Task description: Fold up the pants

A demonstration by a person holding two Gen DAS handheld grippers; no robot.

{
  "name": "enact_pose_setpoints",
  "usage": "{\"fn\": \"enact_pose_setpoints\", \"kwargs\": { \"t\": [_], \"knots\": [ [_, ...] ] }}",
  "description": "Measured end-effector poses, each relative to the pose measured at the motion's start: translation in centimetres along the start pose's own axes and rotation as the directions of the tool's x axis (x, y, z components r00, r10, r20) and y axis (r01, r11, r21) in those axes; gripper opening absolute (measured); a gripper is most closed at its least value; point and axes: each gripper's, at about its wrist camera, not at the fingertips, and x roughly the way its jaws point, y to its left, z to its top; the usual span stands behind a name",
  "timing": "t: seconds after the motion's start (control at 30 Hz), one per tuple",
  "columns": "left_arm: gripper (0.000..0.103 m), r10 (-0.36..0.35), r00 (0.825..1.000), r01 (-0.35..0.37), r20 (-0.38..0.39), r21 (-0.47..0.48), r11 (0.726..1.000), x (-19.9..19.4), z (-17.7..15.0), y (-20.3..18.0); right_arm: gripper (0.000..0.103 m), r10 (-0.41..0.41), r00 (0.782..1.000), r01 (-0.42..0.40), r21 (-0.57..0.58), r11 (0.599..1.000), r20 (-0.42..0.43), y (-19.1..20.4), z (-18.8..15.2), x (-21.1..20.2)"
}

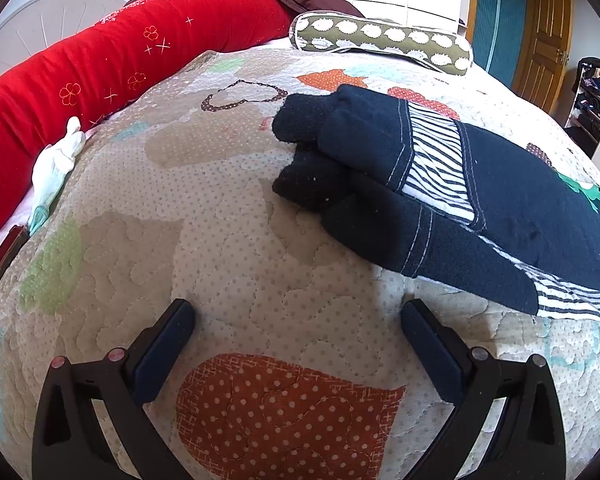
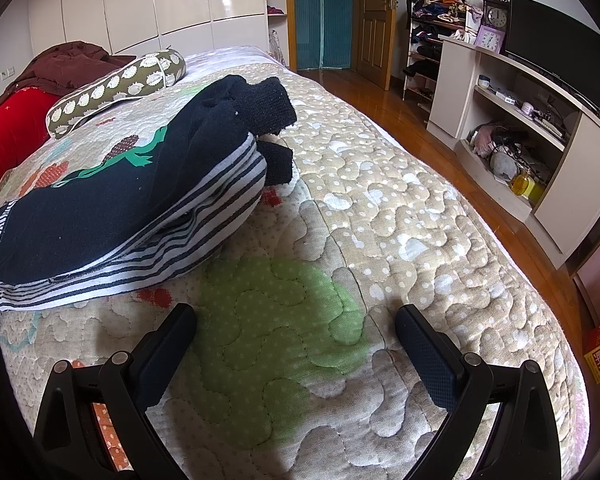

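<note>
Dark navy pants (image 1: 440, 184) with black-and-white striped panels lie folded over on the quilted bedspread (image 1: 228, 248), cuffs pointing left in the left wrist view. My left gripper (image 1: 298, 308) is open and empty, hovering over the quilt in front of the pants. In the right wrist view the pants (image 2: 140, 192) lie at left, a green print on top, cuffs at the far end. My right gripper (image 2: 296, 312) is open and empty over a green patch of the quilt, to the right of the pants.
A long red bolster (image 1: 100, 72) and a white cloth (image 1: 56, 160) lie at the left bed edge. A green patterned bolster (image 1: 380, 40) lies at the far side. The bed's right edge (image 2: 540, 300) drops to a wooden floor beside a TV cabinet (image 2: 520, 120).
</note>
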Motion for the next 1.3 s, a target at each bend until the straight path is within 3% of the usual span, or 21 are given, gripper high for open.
{"fn": "enact_pose_setpoints", "kwargs": {
  "t": [0.8,1.17,1.23,1.3],
  "knots": [
    [0.103,-0.017,1.000,0.017,0.002,-0.011,1.000,-0.2,0.0,0.3,0.103,0.045,0.999,-0.045,0.017,0.999,0.005,-0.8,-0.2,-0.2],
    [0.103,0.047,0.999,-0.047,-0.027,0.008,0.999,-0.8,0.2,-0.5,0.103,0.028,0.998,-0.028,0.000,1.000,-0.051,-0.5,0.4,0.1],
    [0.103,0.023,0.998,-0.022,-0.064,0.012,1.000,-0.8,0.6,-0.2,0.103,0.037,0.996,-0.038,-0.006,0.999,-0.082,-0.7,0.7,0.3],
    [0.103,-0.056,0.992,0.055,-0.111,-0.012,0.998,-1.2,1.0,0.8,0.103,0.062,0.991,-0.062,0.001,0.998,-0.115,-1.0,1.0,0.6]
  ]
}}
